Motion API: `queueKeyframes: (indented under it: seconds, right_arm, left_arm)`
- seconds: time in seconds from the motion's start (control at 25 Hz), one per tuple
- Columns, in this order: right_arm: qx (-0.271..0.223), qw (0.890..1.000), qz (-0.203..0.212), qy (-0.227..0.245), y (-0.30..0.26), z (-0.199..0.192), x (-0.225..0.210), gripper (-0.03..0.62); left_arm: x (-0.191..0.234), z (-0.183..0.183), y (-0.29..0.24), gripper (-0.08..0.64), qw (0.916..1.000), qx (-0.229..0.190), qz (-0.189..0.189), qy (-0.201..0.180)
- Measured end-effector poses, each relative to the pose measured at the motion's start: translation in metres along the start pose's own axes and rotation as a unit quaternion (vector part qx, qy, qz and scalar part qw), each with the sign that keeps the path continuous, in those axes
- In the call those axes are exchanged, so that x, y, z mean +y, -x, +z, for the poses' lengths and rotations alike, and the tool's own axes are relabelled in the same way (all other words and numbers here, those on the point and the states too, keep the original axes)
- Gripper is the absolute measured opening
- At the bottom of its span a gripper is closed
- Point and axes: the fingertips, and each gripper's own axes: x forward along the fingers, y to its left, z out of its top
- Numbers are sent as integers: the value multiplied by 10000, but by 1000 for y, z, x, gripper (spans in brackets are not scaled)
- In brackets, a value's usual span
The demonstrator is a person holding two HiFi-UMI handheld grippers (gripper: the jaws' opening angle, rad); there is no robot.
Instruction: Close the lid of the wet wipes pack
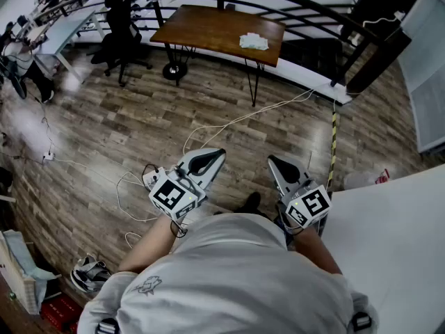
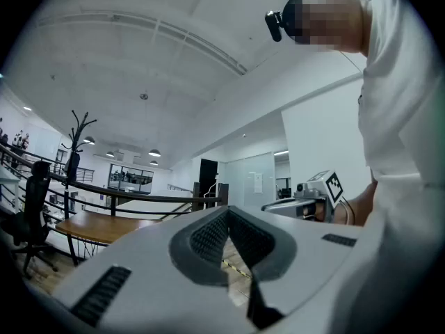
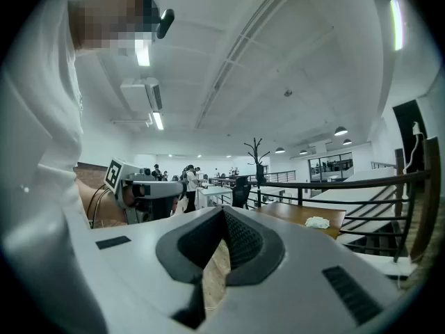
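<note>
Wet wipes pack (image 1: 254, 42): a small white item lying on the far right part of the brown wooden tabletop (image 1: 201, 30), beside the dark railing (image 1: 306, 16). It is well apart from both tools. In the right gripper view the pack (image 3: 317, 222) appears on the same tabletop, beyond the jaw tips. It is too small to tell whether its lid is up or down.

Left tool (image 1: 220, 152): held level in front of the person's torso, above the wood-plank floor (image 1: 125, 117). The jaws are together, the ribbed pads (image 2: 208, 239) meet at the tip, and nothing is between them.

Right tool (image 1: 272, 160): held level beside the left tool, with a gap between the two. The jaws are together and its pads (image 3: 240, 239) hold nothing.

Surroundings: a white cable (image 1: 243, 117) runs across the floor from the railing side toward the person. A black office chair (image 1: 118, 26) stands left of the tabletop. A white surface (image 1: 396, 235) occupies the lower right of the head view.
</note>
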Motion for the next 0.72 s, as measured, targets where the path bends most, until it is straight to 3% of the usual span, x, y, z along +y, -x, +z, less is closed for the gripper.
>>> queueKeyframes:
  seconds: [0.36, 0.72]
  right_arm:
    - [27, 10000, -39, 64, 0, -8, -41, 32]
    - [106, 9998, 95, 102, 3, -12, -132, 34]
  left_arm:
    - [14, -5, -37, 14, 9999, -55, 113, 31]
    - [35, -10, -122, 14, 9992, -65, 385, 45]
